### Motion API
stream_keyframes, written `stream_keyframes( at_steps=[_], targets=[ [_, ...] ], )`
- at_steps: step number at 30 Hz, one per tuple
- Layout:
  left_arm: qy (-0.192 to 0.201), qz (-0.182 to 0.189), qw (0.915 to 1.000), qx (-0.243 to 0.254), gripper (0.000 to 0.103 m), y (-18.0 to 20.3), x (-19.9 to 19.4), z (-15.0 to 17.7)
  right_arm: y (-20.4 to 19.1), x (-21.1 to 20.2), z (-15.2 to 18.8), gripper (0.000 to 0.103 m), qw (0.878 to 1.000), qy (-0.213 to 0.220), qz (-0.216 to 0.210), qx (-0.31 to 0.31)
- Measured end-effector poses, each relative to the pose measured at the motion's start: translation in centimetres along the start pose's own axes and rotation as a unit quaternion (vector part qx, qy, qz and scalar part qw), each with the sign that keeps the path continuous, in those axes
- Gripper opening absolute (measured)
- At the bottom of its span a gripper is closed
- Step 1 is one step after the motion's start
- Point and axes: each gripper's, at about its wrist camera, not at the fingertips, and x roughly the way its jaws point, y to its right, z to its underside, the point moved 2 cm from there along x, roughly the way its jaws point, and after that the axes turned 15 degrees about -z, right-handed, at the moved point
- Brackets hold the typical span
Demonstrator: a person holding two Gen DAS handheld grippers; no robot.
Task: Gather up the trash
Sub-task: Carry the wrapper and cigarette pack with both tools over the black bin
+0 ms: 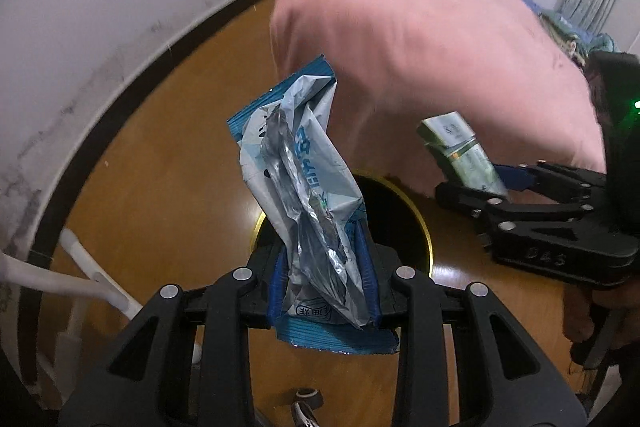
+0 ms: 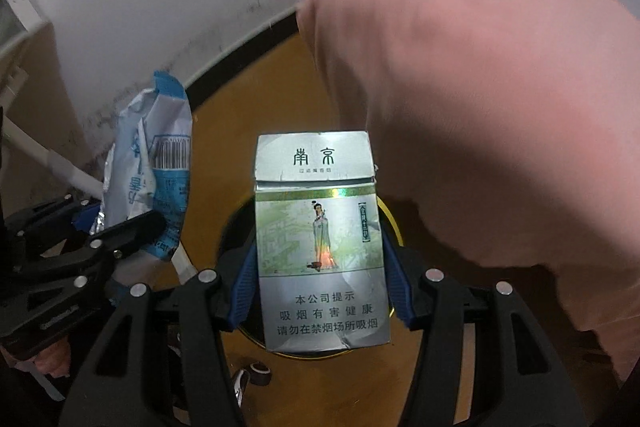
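Both grippers are matte black plastic frames with triangular cut-outs and round silver screw heads along the linkage arms. The left gripper (image 1: 325, 281) carries ribbed blue pads on its fingers (image 1: 367, 267), as does the right gripper (image 2: 320, 283). Behind the right fingers (image 1: 516, 175), "DAS" is embossed and a green light glows.

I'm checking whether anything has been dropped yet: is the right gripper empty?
No. In the right wrist view the right gripper is shut on the cigarette pack, its blue pads pressing both sides of it.
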Motion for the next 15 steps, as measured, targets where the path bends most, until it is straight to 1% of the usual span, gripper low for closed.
stream_keyframes(
  at_steps=[2,4,5,8,12,13,15],
  targets=[
    [-0.003,-0.012,0.9996,0.023,0.031,0.2,2.4,0.6,1.2,2.5,1.3,0.055,1.0,-0.017,-0.006,0.011],
    [-0.015,-0.011,0.9992,0.035,0.031,0.3,4.4,1.3,2.0,4.8,2.4,0.055,0.999,-0.033,-0.01,0.016],
    [-0.018,-0.011,0.999,0.04,0.031,1.6,5.0,1.6,2.4,5.7,2.5,0.055,0.999,-0.04,-0.011,0.018],
    [-0.033,-0.017,0.9971,0.066,0.031,1.8,6.9,2.4,2.8,7.8,3.5,0.055,0.998,-0.058,-0.014,0.021],
    [-0.045,-0.014,0.9962,0.073,0.031,1.9,7.8,3.4,1.8,8.8,4.0,0.055,0.997,-0.069,-0.018,0.019],
    [-0.045,-0.015,0.9961,0.074,0.031,2.2,8.0,3.3,2.9,9.1,3.6,0.055,0.997,-0.069,-0.02,0.019],
    [-0.048,-0.014,0.9958,0.076,0.031,2.3,8.0,3.4,3.6,8.8,3.6,0.055,0.997,-0.068,-0.02,0.019]
  ],
)
